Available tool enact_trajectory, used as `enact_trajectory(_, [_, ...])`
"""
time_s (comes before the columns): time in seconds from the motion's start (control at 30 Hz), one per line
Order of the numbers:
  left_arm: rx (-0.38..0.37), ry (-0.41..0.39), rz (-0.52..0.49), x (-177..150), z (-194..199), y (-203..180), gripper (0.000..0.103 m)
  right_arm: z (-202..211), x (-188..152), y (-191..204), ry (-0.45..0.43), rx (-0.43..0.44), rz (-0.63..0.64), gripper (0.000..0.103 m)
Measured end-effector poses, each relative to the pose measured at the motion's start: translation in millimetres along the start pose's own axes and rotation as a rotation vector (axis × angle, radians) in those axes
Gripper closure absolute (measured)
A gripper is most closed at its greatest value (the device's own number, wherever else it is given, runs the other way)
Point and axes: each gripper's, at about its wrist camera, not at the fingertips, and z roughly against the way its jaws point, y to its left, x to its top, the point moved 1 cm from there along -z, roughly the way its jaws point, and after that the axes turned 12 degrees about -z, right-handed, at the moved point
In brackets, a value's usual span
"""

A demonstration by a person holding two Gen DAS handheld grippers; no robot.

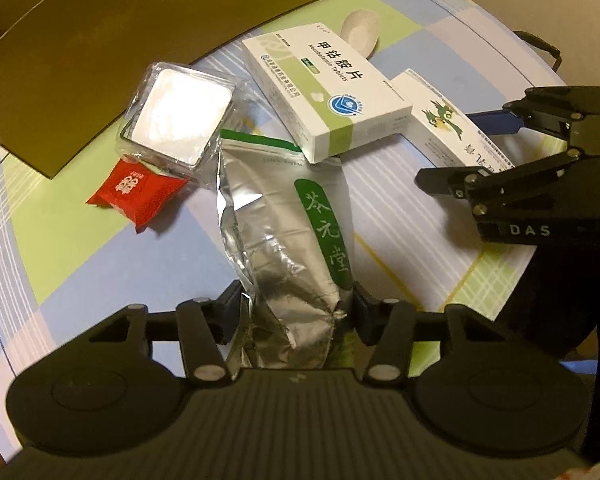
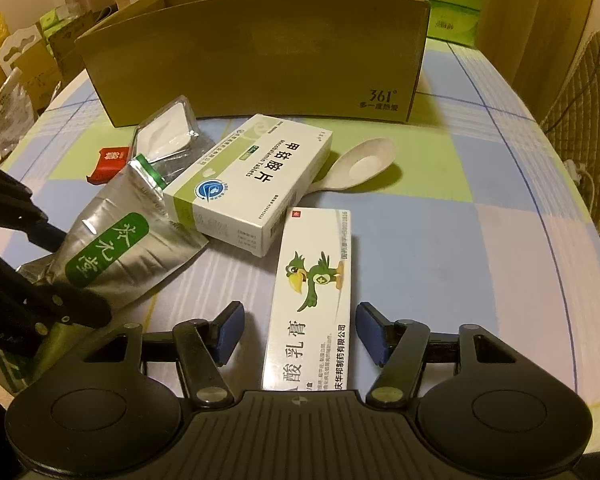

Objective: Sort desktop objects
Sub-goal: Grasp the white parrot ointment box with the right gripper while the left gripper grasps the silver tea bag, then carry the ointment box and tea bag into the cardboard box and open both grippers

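1. The cardboard box (image 2: 256, 56) sat well beyond both grippers, open side up. I'd guess that was where the sorted stuff was meant to go.
2. The silver foil pouch (image 1: 296, 248) lay on the surface (image 2: 480, 208) straight ahead of the left gripper (image 1: 298, 306), with its near end between the jaws. The pads looked pressed into its crinkled sides, so I read that as a grip on the pouch. Its far end was tucked under the green-and-white tablet box (image 1: 324, 96).
3. Risk there: lifting the pouch could have dragged or flipped the tablet box, and foil is slippery, so a pinch on one end might have slid off.
4. The parrot ointment box (image 2: 316, 292) lay lengthwise between the right gripper's (image 2: 300, 332) jaws, which stood apart from it on both sides, so nothing was held. Closing off-centre could have skewed it.
5. Left of the pouch were a clear plastic packet (image 1: 176, 116) and a red sachet (image 1: 140, 194), near enough to get bumped.
6. A pale spoon (image 2: 360, 168) poked out beyond the tablet box.
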Motion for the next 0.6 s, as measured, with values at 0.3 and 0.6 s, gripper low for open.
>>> enact_trajectory(0.3, [0.018,-0.031,0.083,-9.6,7.1,-1.7,0.058,0.8,1.3,-3.5,-0.034,-0.020,-0.011,0.068])
enact_trajectory(0.6, [0.047,-0.045,0.115,-19.0,23.7,-2.4,0.058,27.3,-3.7,-7.2,-0.093,-0.011,-0.053,0.068])
